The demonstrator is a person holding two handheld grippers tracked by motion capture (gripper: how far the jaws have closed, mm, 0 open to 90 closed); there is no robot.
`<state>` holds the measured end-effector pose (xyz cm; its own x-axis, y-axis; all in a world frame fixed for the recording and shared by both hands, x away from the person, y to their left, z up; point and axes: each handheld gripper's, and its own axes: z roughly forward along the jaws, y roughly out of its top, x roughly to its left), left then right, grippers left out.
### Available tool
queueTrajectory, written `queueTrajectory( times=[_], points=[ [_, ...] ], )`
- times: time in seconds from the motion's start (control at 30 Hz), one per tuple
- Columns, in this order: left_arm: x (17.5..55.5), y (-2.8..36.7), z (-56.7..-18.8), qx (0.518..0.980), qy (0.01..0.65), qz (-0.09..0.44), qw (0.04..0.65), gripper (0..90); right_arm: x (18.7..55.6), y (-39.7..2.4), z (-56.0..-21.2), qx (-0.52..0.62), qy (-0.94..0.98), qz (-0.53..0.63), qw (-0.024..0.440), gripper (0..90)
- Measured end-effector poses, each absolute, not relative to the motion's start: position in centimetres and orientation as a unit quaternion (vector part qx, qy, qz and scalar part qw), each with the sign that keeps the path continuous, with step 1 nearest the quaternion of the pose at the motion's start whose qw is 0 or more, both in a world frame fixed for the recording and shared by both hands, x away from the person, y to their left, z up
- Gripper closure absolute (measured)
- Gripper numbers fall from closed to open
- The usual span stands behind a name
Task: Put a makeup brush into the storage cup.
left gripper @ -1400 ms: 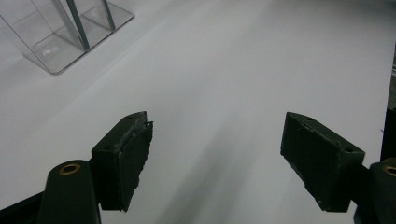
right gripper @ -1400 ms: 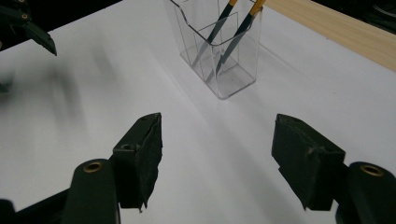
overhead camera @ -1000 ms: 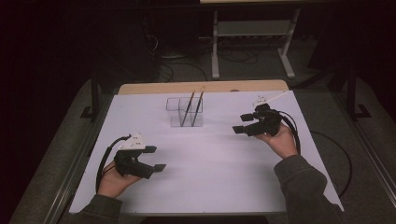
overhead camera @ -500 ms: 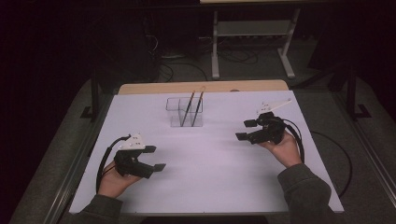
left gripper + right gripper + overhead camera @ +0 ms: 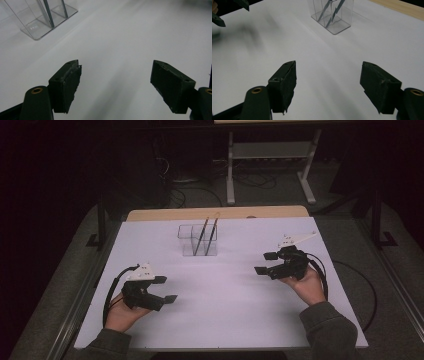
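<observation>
On the white table (image 5: 225, 320), a clear holder (image 5: 198, 240) stands at 12 o'clock near the far edge, with two thin dark sticks (image 5: 208, 236) leaning upright inside it; they may be pens or brushes, too thin to tell. The left gripper (image 5: 162, 289) sits at 8 o'clock, low over the table, its jaws spread wide with nothing between them. From it, the holder (image 5: 37, 20) lies at 11 o'clock, well apart. The right gripper (image 5: 266, 262) sits at 3 o'clock, its jaws spread wide and empty, aimed toward the table's middle. From it, the holder (image 5: 332, 17) is at 12 o'clock, well apart, and the left gripper (image 5: 227, 11) is at 10 o'clock.
</observation>
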<state>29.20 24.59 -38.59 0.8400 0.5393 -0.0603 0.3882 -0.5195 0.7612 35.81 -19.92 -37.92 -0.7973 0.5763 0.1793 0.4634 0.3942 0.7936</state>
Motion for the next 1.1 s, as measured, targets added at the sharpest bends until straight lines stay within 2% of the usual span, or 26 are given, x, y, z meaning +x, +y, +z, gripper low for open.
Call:
queueTrajectory(
  times=[1.1],
  points=[
    [29.1,24.8,-39.2,0.864,0.272,0.086,0.414,21.8,33.1,-21.8,-39.5,0.333,0.82,0.46,0.071,24.5]
  ],
)
